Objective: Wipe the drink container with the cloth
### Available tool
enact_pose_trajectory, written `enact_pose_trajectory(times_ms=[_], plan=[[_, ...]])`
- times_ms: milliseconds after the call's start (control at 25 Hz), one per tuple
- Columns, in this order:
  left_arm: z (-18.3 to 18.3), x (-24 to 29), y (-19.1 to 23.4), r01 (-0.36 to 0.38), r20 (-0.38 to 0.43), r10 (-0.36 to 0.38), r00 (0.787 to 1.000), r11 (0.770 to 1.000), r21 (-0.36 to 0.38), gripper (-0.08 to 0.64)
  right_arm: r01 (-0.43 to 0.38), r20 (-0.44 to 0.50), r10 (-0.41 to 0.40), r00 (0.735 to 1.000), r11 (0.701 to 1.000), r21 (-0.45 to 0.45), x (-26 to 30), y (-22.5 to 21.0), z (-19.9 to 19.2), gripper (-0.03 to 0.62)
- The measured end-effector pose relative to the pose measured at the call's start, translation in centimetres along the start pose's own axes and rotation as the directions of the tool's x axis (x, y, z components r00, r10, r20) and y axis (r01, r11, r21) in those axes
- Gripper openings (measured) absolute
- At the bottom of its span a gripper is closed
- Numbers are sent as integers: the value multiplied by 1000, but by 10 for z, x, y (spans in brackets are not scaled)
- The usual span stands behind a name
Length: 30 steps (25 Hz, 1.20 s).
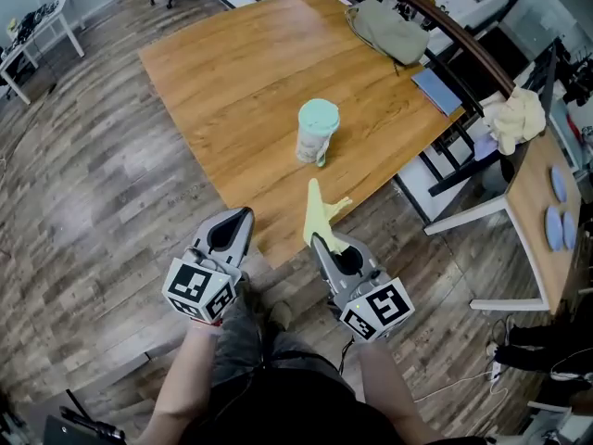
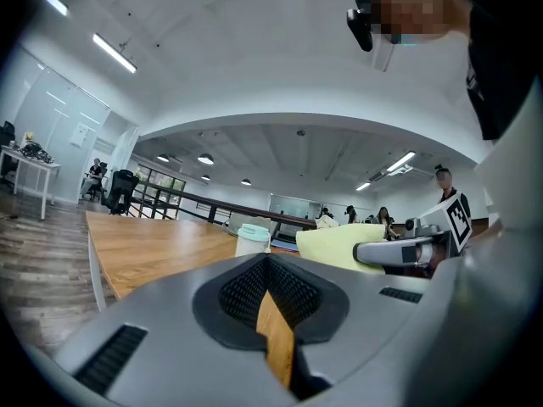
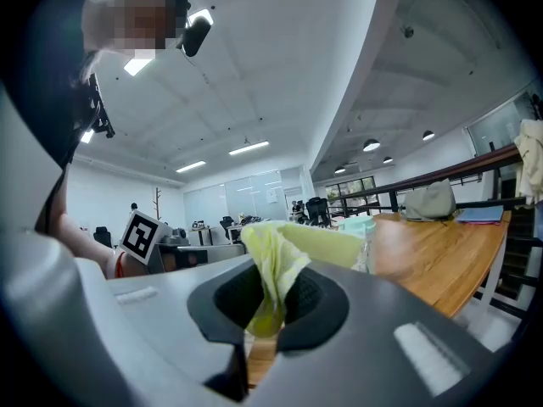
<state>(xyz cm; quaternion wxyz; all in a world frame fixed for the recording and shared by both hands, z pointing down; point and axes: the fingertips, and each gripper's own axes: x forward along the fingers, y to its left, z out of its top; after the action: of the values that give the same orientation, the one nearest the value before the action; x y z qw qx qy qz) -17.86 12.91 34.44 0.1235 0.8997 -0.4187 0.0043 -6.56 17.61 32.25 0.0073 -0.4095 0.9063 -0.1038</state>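
We grip the cloth in the right hand-held gripper, left hand-held gripper closed empty; cup not yet wiped.

The left forearm and the right forearm reach forward from the body, side by side but apart. The left gripper points ahead, almost level, its jaws pressed together with nothing between them. The right gripper also points ahead, its jaws closed on a yellow cloth.
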Motion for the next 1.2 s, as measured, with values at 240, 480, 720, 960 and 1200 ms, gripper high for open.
enact_pose_trajectory(times_ms=[240, 480, 720, 960, 1200], plan=[[2, 41, 26, 63, -11, -63, 998, 998, -6, -5, 51, -28, -51, 998, 999, -9, 32, -21, 0, 23], [14, 81, 55, 104, -13, -104, 994, 995, 4, -5, 164, -34, -163, 986, 986, 28, 56, -57, 2, 23], [26, 128, 62, 192, -11, -192, 981, 981, 38, -2, 265, -38, -264, 964, 964, 6, 64, -92, 10, 23], [33, 172, 51, 240, -13, -240, 971, 969, 62, 123, 365, -25, -364, 931, 931, 18, 54, -126, 14, 23], [27, 216, 30, 196, -56, -192, 980, 978, 76, 364, 333, -49, -331, 942, 942, 41, 55, -180, 2, 23]])
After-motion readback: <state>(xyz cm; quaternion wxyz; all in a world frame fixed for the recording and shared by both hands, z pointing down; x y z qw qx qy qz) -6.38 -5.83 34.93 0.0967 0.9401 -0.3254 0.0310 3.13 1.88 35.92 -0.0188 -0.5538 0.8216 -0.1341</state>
